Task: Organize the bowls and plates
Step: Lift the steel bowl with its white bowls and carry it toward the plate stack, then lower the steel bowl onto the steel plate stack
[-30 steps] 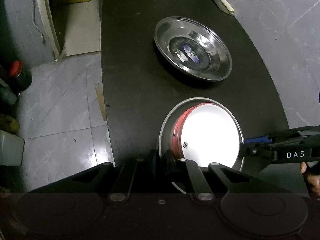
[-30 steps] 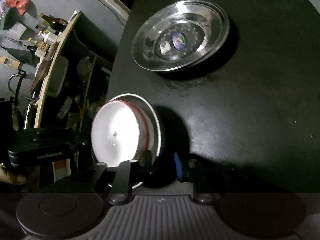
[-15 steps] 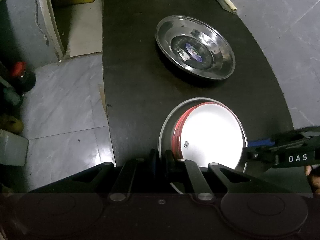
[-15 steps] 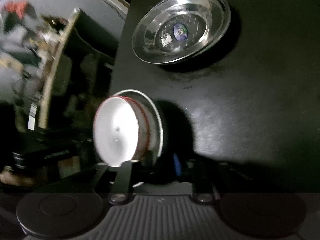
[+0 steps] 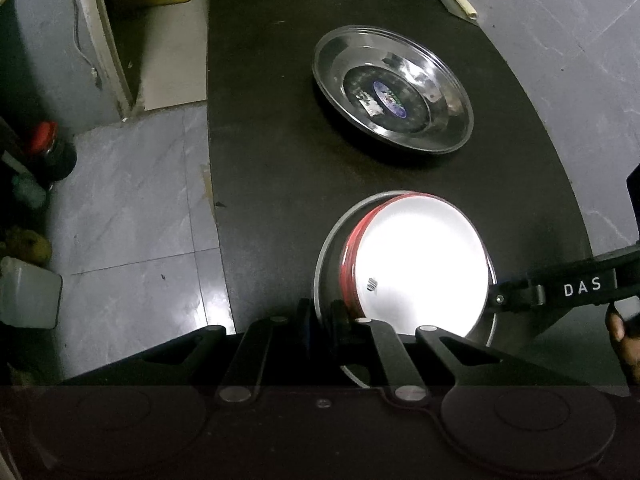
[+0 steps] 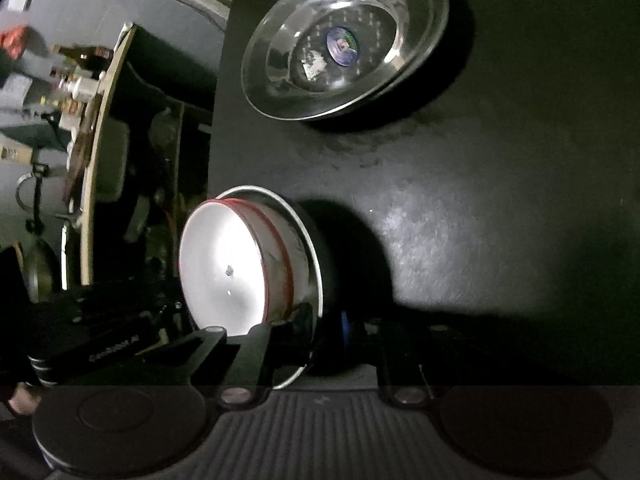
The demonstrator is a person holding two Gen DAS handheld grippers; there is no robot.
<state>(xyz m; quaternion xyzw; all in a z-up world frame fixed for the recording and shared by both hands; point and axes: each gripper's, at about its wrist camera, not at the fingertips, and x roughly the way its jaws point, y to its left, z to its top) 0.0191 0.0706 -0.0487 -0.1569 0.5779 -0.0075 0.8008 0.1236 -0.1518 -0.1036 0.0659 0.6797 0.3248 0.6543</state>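
Observation:
A steel plate (image 5: 334, 248) carries a white bowl with a red rim (image 5: 420, 264), both tilted and held above the black table (image 5: 272, 140). My left gripper (image 5: 320, 320) is shut on the plate's near rim. My right gripper (image 6: 320, 320) is shut on the opposite rim of the same plate (image 6: 310, 248), and it shows at the right of the left wrist view (image 5: 496, 300). The bowl (image 6: 224, 268) faces left in the right wrist view. A second, empty steel plate (image 5: 392, 88) with a sticker lies flat on the table further away (image 6: 344, 40).
A knife-like tool with a pale handle (image 5: 460, 0) lies at the table's far edge. Grey tiled floor (image 5: 132, 208) lies left of the table, with a red-capped bottle (image 5: 52, 148) and a white container (image 5: 28, 292). Cluttered shelves (image 6: 80, 92) stand beyond the table.
The held plate and bowl have lifted and tilted a little more, and the right gripper has shifted with them. The far steel plate has not moved.

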